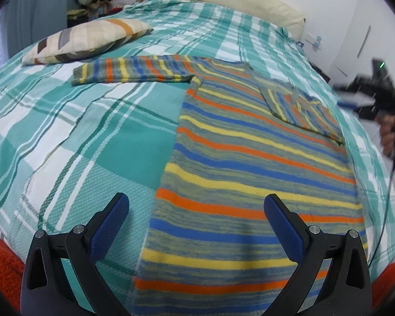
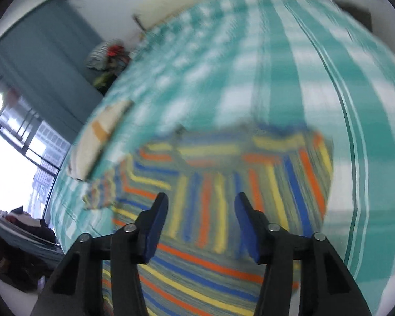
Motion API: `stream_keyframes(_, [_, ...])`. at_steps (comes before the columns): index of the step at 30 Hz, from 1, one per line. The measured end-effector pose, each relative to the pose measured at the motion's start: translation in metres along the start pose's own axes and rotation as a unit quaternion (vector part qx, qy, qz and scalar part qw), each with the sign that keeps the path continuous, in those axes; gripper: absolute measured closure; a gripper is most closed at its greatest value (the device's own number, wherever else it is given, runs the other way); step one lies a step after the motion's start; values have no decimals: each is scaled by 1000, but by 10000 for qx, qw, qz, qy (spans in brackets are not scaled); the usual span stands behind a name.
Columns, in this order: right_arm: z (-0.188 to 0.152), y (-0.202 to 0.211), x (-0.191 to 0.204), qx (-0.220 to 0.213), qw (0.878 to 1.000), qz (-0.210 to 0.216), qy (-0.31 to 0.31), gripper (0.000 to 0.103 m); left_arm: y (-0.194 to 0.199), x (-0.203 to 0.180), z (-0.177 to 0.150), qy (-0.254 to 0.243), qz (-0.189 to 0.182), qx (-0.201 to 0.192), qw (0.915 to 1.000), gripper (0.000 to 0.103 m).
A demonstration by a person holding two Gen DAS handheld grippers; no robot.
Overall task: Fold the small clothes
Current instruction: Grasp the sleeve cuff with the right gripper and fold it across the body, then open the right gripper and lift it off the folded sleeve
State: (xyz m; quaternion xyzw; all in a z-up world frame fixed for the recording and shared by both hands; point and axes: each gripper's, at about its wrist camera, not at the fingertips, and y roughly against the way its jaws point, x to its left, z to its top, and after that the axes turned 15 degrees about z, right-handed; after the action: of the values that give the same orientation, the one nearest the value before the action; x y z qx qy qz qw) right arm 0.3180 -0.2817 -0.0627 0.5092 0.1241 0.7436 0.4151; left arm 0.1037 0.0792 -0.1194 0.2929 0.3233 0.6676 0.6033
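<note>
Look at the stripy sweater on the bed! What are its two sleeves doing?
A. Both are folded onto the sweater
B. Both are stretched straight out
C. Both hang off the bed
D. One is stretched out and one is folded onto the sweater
D: on the striped sweater, the left sleeve in the left wrist view lies stretched out across the checked bedspread, while the right sleeve is folded over onto the body.
</note>
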Motion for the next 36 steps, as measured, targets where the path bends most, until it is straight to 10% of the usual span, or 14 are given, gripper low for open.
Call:
stream_keyframes(2, [-16,-17,-40,279,9977,-483,-377,54,0,-4,-2,-125,29,1,9999,1])
stream_keyframes(4, [-35,-27,-78,582,9887,-1145,-771,86,-1,-7,-4,-221,60,20,9997,1])
stream_keyframes(6, [-43,-15,-94,353,9880,-1240,-853,94,-1,-11,-5,-320,94,26,9994,1])
stream_keyframes(13, [-66,27,-25,299,9907,-1314,198,86,8,-29,-12,-800,43,-161,9967,1])
stream_keyframes(17, [-132,27,17,860,9911,-731,704,82,9,-51,-27,-1406,-10,-134,9900,1])
stream_keyframes(21, [-209,29,2,1197,9865,-1022,458,82,-2,-71,-53,-2112,82,358,9768,1])
stream_keyframes(28, [-267,84,21,328,9884,-1409,468,78,18,-74,-59,-2173,-25,252,9758,1])
stream_keyframes(36, [-323,49,47,794,9859,-1279,725,77,10,-69,-66,-2132,58,670,9747,1])
